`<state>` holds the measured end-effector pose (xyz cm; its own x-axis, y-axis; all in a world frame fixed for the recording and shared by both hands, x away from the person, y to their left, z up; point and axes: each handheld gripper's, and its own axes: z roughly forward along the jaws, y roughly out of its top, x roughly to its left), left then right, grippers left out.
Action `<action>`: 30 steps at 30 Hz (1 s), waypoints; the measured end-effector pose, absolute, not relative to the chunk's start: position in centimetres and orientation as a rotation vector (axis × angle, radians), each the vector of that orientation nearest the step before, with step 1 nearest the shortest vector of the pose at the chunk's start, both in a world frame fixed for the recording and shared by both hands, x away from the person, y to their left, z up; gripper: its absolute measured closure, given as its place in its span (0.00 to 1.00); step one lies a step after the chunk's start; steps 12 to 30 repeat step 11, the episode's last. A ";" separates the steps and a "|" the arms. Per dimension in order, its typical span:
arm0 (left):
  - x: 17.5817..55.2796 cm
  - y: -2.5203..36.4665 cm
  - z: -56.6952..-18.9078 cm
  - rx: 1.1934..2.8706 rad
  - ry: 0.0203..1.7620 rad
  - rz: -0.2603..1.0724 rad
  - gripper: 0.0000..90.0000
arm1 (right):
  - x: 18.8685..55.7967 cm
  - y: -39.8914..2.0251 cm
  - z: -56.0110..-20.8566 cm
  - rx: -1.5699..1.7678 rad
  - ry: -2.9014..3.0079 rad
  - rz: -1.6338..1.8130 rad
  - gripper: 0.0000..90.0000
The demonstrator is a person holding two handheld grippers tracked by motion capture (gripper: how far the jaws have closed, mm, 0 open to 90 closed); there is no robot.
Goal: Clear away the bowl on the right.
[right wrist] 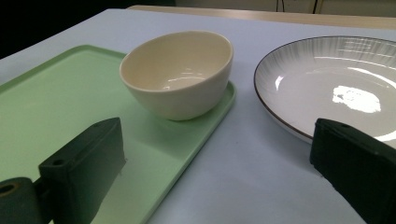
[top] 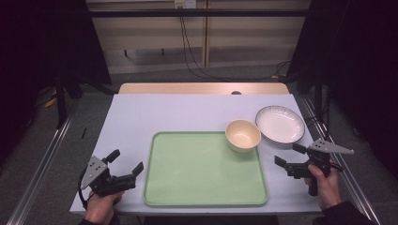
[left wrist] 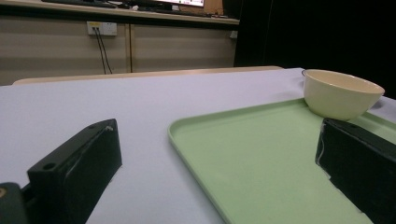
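Observation:
A pale green tray (top: 202, 187) lies on the white table, its rim seen close in the left gripper view (left wrist: 187, 140) and the right gripper view (right wrist: 28, 74). A cream bowl (top: 242, 135) (left wrist: 342, 93) (right wrist: 180, 74) stands upright in the tray's far right corner. Just right of it on the table rests a white plate (top: 280, 123) (right wrist: 341, 79) with a dark rim. My left gripper (top: 126, 162) (left wrist: 215, 168) is open near the tray's left edge, empty. My right gripper (top: 290, 154) (right wrist: 215, 172) is open beside the tray's right edge, empty, facing bowl and plate.
The white table (top: 164, 112) has a wooden strip (top: 202, 88) along its far edge. Beyond it are a panelled wall with hanging cables (top: 187, 42) and dark curtains either side. Metal rails (top: 42, 164) run along the floor at both sides.

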<state>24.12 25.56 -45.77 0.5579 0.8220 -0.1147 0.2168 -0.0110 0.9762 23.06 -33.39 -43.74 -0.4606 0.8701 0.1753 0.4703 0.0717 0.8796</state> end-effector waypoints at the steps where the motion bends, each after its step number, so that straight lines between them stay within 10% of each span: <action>1: 24.1 25.6 -45.7 1.547 0.918 0.613 0.00 | 22.7 -33.4 -43.8 1.325 1.957 1.358 0.03; 30: 24.2 25.6 -45.8 1.560 0.903 0.602 0.00 | 21.6 -33.2 -44.4 1.325 1.985 1.340 0.03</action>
